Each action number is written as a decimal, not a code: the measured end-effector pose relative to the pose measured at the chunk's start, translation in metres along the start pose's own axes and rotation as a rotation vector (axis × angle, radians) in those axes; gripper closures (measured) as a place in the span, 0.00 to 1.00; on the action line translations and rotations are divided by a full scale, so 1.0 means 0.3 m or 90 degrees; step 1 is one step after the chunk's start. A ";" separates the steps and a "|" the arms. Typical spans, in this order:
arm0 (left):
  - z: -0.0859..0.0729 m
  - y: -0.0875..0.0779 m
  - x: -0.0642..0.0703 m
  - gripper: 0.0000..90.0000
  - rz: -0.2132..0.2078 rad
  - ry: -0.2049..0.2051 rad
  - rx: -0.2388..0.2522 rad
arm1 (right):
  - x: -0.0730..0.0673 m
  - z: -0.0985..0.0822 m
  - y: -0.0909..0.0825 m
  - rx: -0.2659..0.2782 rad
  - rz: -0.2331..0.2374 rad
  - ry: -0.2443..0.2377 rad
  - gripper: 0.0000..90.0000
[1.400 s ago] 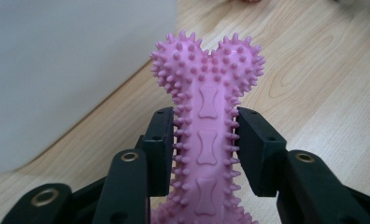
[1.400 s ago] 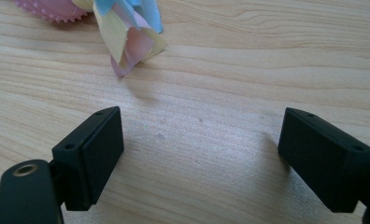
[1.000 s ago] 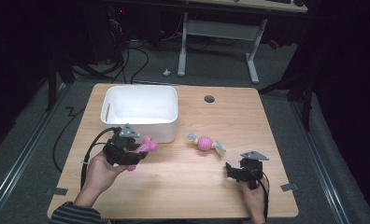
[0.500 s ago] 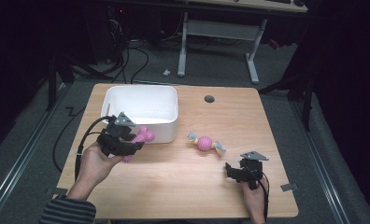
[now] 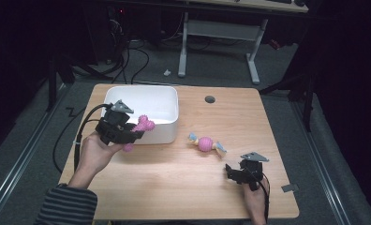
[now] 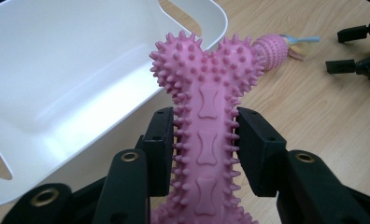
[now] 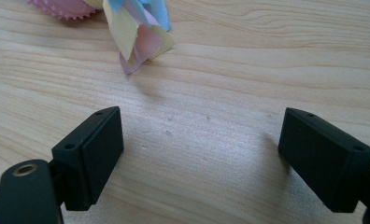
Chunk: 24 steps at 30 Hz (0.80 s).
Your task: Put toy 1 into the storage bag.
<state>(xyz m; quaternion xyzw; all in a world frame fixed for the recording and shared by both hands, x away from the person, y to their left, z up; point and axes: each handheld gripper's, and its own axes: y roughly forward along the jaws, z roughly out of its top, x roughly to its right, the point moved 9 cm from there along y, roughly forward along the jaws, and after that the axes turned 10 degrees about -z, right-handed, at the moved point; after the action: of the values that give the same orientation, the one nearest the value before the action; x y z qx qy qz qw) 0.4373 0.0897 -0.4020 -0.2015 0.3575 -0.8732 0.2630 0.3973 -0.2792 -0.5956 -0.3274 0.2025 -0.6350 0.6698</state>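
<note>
Wooden worktop [image 5: 174, 187] | left hand-held gripper [image 6: 205, 135] clamped pink spiky bone [image 6: 206, 116] beside white bin [image 5: 167, 101] | right hand-held gripper [image 7: 202, 154] gaped empty | risk: bone could catch bin rim.

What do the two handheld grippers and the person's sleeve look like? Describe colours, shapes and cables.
Both the left gripper and right gripper are black, each topped by a grey three-cornered plate and trailing a black cable. Their fingers are flat rectangular blocks with screw holes. The left sleeve is striped.
</note>
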 end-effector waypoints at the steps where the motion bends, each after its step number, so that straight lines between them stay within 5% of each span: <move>1: 0.000 0.000 0.000 0.65 0.000 0.000 0.000 | 0.000 0.000 0.000 0.000 0.000 0.000 0.15; 24: 0.110 0.038 -0.133 0.65 0.031 0.001 -0.021 | -0.002 -0.001 -0.001 -0.001 0.002 0.000 0.15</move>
<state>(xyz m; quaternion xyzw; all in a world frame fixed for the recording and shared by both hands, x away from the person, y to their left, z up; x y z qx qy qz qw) 0.4898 0.0897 -0.3951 -0.1961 0.3767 -0.8607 0.2809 0.3969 -0.2785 -0.5956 -0.3276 0.2030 -0.6338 0.6707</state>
